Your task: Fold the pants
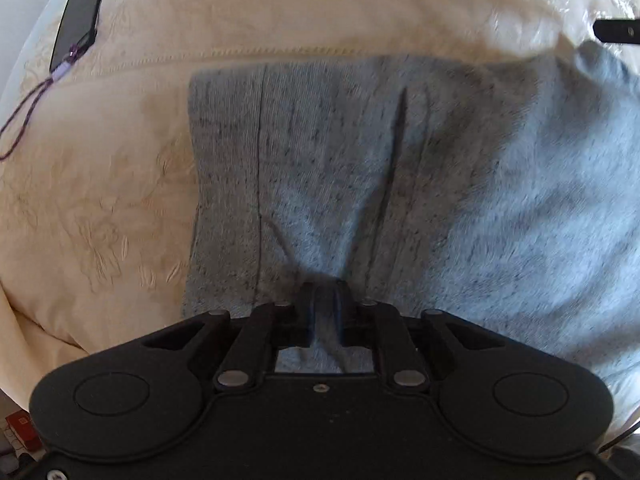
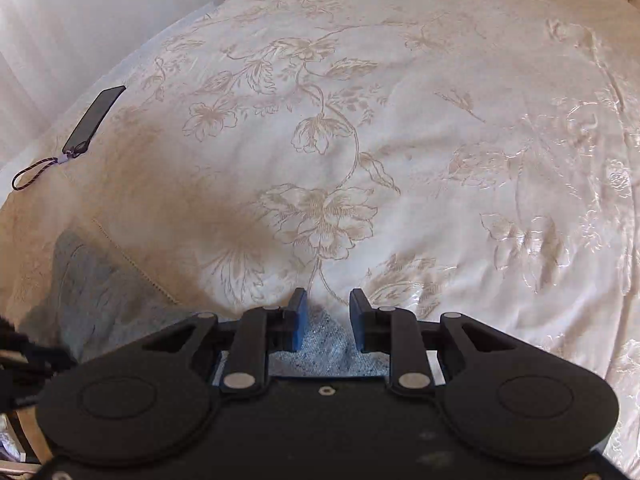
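Observation:
Grey knit pants (image 1: 400, 184) lie spread on a cream floral bedspread (image 1: 100, 208). My left gripper (image 1: 324, 288) is shut on a pinch of the pants' near edge, and the cloth puckers toward the fingers. In the right wrist view, my right gripper (image 2: 328, 300) has its blue-padded fingers (image 2: 298, 320) apart, with grey pants cloth (image 2: 328, 340) lying between them near their base. More of the pants (image 2: 92, 292) shows at the lower left of that view. A black gripper tip (image 1: 618, 31) shows at the far right of the left wrist view.
A black phone (image 1: 80, 20) with a purple braided strap (image 1: 24, 120) lies on the bedspread at the far left; it also shows in the right wrist view (image 2: 96, 120). The bedspread (image 2: 400, 160) stretches far ahead. A white wall (image 2: 60, 20) stands at the left.

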The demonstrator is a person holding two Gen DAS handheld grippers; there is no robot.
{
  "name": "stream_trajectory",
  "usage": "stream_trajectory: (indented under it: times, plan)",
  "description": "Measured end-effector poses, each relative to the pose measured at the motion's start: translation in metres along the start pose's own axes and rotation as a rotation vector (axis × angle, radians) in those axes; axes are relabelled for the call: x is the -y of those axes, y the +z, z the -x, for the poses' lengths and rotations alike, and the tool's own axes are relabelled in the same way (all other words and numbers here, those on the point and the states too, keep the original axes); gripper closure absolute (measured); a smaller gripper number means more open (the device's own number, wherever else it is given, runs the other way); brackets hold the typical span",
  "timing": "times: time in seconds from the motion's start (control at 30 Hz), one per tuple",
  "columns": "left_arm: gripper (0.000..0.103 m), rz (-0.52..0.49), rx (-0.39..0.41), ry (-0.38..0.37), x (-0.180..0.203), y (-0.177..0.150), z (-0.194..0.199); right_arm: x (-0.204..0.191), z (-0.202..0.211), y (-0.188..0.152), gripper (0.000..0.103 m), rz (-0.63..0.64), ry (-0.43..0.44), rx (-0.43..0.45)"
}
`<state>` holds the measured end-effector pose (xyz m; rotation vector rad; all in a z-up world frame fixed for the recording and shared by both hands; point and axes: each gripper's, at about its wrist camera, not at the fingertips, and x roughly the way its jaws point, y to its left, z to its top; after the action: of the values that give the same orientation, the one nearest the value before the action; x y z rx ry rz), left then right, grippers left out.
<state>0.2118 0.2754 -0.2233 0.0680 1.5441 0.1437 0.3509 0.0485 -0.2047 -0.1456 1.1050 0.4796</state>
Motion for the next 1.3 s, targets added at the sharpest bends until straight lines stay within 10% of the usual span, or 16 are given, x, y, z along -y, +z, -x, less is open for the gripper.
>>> stream_trajectory:
  times: [0.4, 0.83, 0.9, 1.07, 1.2, 1.3]
  plan:
    - [0.088, 0.095, -0.05, -0.067, -0.021, -0.003, -0.004, -0.044, 0.01, -0.063, 0.073, 0.062, 0.114, -0.162]
    - [0.09, 0.044, -0.008, -0.055, 0.002, -0.005, 0.002, -0.008, -0.036, -0.015, 0.072, -0.216, 0.093, -0.168]
    - [0.09, 0.047, -0.005, -0.068, -0.004, -0.008, 0.004, -0.008, -0.039, -0.011, 0.093, -0.216, 0.098, -0.191]
    - [0.09, 0.055, 0.002, -0.086, -0.012, -0.01, -0.001, -0.038, 0.022, 0.008, 0.1, -0.04, 0.11, 0.07]
    - [0.09, 0.042, 0.002, -0.076, -0.008, -0.007, -0.003, -0.05, -0.01, -0.013, 0.101, 0.037, -0.037, -0.012]
    - [0.09, 0.042, 0.006, -0.078, -0.009, -0.008, 0.0, -0.045, -0.008, -0.001, 0.098, -0.068, -0.029, 0.108]
